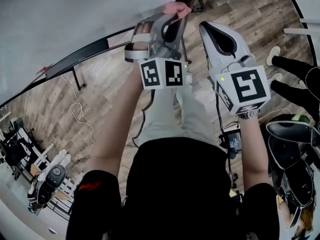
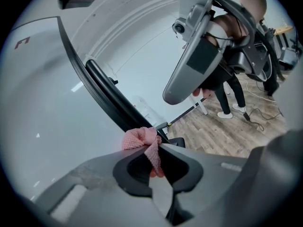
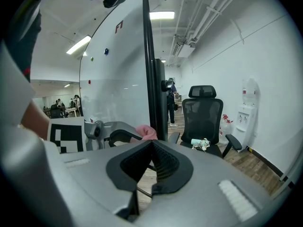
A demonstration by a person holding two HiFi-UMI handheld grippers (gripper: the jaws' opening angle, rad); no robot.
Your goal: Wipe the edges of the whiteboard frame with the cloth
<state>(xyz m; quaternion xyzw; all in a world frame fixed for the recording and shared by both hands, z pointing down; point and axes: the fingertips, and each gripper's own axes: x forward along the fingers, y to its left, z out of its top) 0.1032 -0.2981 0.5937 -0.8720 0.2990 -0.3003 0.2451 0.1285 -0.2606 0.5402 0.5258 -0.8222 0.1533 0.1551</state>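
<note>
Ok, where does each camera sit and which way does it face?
Head view: on the person's head, facing down at the left gripper, right gripper, both forearms, legs.
Left gripper view: on that gripper, facing along its jaws, shut on the cloth at the whiteboard frame.
Right gripper view: on that gripper, facing along its shut, empty jaws toward the frame's edge.
Shared: both gripper views show the cloth and the other gripper.

cloth: pink, coarse open knit, soft
whiteboard frame: black, smooth, slight sheen
whiteboard: white, glossy
floor: wood-grain planks, matt
right gripper: matt grey plastic, ribbed black pads
</note>
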